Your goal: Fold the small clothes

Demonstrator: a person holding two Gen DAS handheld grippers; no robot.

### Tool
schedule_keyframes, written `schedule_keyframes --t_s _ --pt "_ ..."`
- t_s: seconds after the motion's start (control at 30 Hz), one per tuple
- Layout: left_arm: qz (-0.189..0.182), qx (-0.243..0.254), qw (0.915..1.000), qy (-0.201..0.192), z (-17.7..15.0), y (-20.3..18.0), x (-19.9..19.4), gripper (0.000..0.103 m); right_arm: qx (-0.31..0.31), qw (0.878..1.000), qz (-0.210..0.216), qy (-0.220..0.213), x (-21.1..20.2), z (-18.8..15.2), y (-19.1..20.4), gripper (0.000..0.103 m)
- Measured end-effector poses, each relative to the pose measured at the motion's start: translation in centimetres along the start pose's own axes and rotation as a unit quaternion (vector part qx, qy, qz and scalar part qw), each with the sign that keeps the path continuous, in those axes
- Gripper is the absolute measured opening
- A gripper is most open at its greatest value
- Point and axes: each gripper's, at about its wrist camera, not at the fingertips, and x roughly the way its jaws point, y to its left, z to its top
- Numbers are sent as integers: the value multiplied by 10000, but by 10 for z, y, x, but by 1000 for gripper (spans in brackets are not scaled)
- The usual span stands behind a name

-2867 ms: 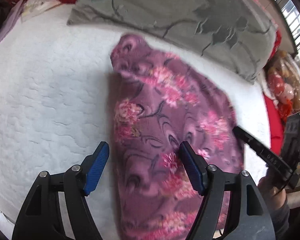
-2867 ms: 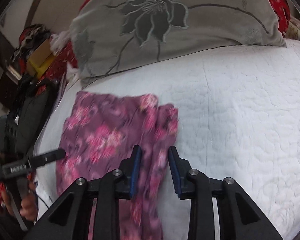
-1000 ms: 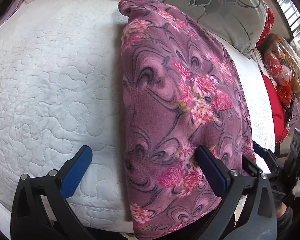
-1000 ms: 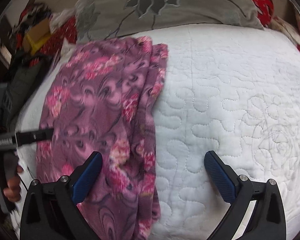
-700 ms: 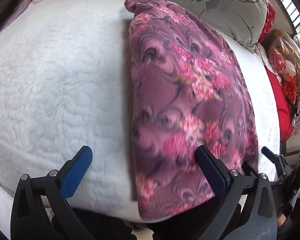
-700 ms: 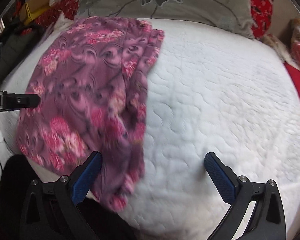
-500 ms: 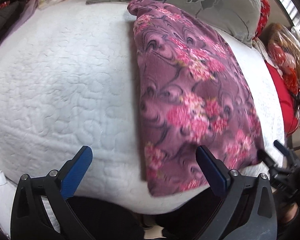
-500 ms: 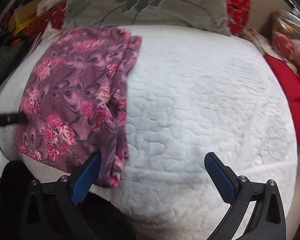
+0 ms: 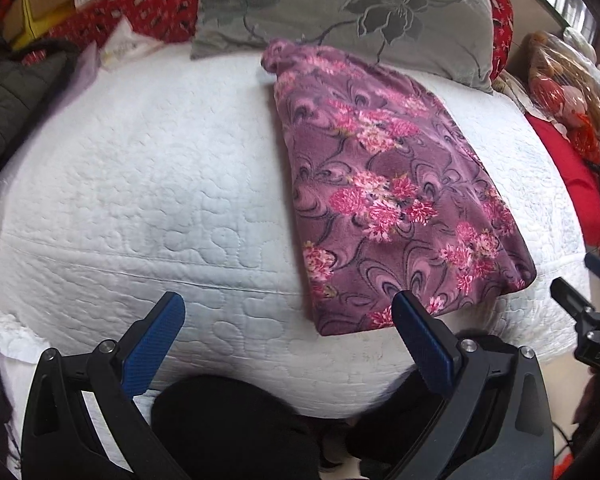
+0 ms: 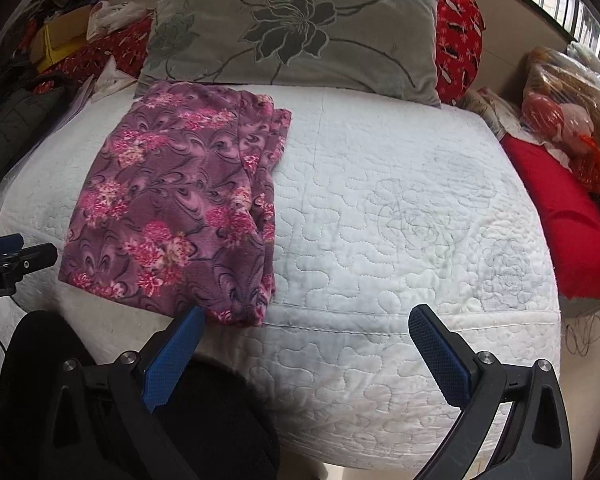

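purple floral fleece garment (image 10: 180, 208) is lying folded on white quilted bed (image 10: 380, 240); left tongs (image 9: 288, 332) and right tongs (image 10: 306, 340) are hovering wide open, holding nothing. next: probably a crosswise fold.

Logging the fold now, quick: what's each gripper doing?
Left gripper: open, holding nothing.
Right gripper: open, holding nothing; purple garment lies on the bed.
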Motion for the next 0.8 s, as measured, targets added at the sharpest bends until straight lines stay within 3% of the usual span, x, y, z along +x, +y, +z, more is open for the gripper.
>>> schedule_keyframes --t_s 0.37,0.8 --pt "165 399 9986 -306 -11 -15 -18 103 -218 9991 -73 -365 -25 0 17 102" --pt "-45 607 9974 -382 -18 -34 -31 103 -72 9988 85 -476 -33 4 15 102"
